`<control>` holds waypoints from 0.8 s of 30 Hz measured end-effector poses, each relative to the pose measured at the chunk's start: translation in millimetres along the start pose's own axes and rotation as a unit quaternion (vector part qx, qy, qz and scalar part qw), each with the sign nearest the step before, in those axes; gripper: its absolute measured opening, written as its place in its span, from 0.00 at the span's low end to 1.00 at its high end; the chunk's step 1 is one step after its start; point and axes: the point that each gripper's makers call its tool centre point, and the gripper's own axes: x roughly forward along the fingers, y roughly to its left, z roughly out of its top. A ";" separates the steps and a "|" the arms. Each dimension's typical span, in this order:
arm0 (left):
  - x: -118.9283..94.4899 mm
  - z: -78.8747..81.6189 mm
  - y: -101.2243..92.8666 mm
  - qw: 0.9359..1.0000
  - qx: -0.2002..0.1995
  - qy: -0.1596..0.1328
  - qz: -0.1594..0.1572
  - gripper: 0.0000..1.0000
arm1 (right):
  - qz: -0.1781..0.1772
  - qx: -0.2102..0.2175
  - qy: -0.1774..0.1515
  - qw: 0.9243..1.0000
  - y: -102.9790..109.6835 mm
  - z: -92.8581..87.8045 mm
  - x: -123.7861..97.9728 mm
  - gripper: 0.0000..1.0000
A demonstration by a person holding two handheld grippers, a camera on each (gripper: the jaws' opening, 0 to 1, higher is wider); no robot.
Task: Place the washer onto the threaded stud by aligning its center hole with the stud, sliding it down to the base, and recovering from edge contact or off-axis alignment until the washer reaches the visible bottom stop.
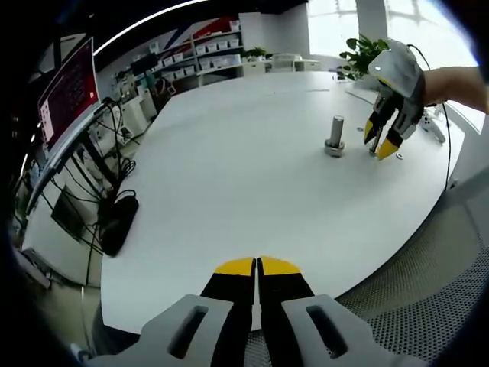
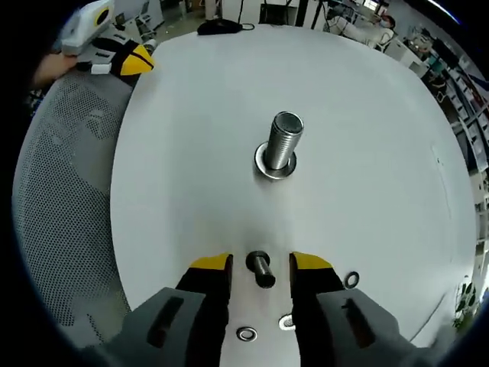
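Right tongs (image 2: 261,269) spread open around a small bolt (image 2: 260,269); washer (image 2: 246,333) loose on the counter (image 2: 367,153) just behind them; big stud (image 2: 283,141) straight ahead; left tongs (image 1: 257,267) pressed together, holding nothing; best to pinch the washer's rim, keep it flat.

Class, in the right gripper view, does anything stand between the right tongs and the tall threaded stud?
Yes: a small metal pin sits on the white table between the tips of the open right tongs, in line with the threaded stud. Past it, nothing else intervenes.
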 end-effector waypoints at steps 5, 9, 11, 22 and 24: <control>-0.2 -0.3 -0.3 1.000 0.001 0.001 0.000 0.00 | -0.004 0.018 -0.014 1.000 5.0 -4.9 -4.5 0.31; -0.2 -0.2 -0.6 1.000 0.002 0.001 -0.001 0.00 | -0.009 0.028 -0.018 0.999 9.2 -13.5 -9.8 0.31; -0.1 -0.1 -0.5 1.000 0.002 0.001 -0.001 0.00 | -0.010 0.032 -0.018 0.999 10.8 -17.6 -12.5 0.31; -0.5 0.7 -0.3 1.000 0.001 -0.003 -0.001 0.00 | -0.005 0.040 -0.004 0.999 15.4 -39.9 -20.2 0.29; -0.7 0.5 -0.2 1.000 0.001 -0.002 -0.001 0.00 | 0.004 0.041 0.005 0.999 19.0 -45.0 -20.7 0.25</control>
